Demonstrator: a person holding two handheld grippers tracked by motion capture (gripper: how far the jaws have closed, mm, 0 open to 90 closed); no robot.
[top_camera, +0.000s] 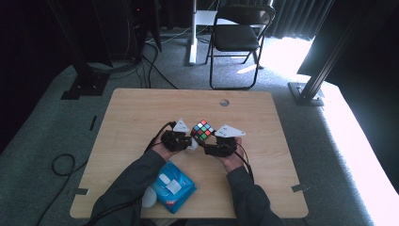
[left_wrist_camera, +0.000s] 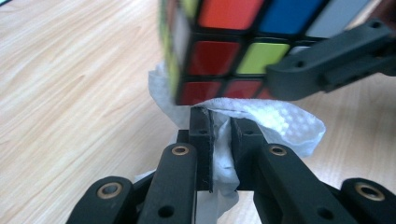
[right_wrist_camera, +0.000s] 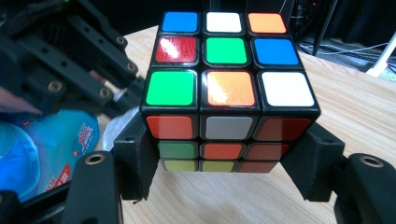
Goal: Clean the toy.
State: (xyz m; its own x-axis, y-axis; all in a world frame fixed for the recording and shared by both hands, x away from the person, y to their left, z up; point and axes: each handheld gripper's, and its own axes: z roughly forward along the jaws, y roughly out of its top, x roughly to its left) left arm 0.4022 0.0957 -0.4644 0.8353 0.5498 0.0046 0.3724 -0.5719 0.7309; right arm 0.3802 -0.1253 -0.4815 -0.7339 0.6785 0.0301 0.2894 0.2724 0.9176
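Observation:
A scrambled puzzle cube [top_camera: 203,131] [right_wrist_camera: 228,100] [left_wrist_camera: 233,46] is held above the middle of the wooden table [top_camera: 141,113]. My right gripper [top_camera: 214,147] [right_wrist_camera: 226,168] is shut on it, one jaw on each side of its lower layers. My left gripper [top_camera: 186,141] [left_wrist_camera: 219,135] is shut on a crumpled white tissue [left_wrist_camera: 275,119] [top_camera: 193,145], which presses against the cube's lower side. In the left gripper view a jaw of the right gripper [left_wrist_camera: 331,60] crosses in front of the cube.
A blue pack of wipes [top_camera: 172,187] [right_wrist_camera: 46,149] lies at the table's near edge, between the person's forearms. A cable hole [top_camera: 224,102] sits near the far edge. A black folding chair [top_camera: 237,37] stands beyond the table.

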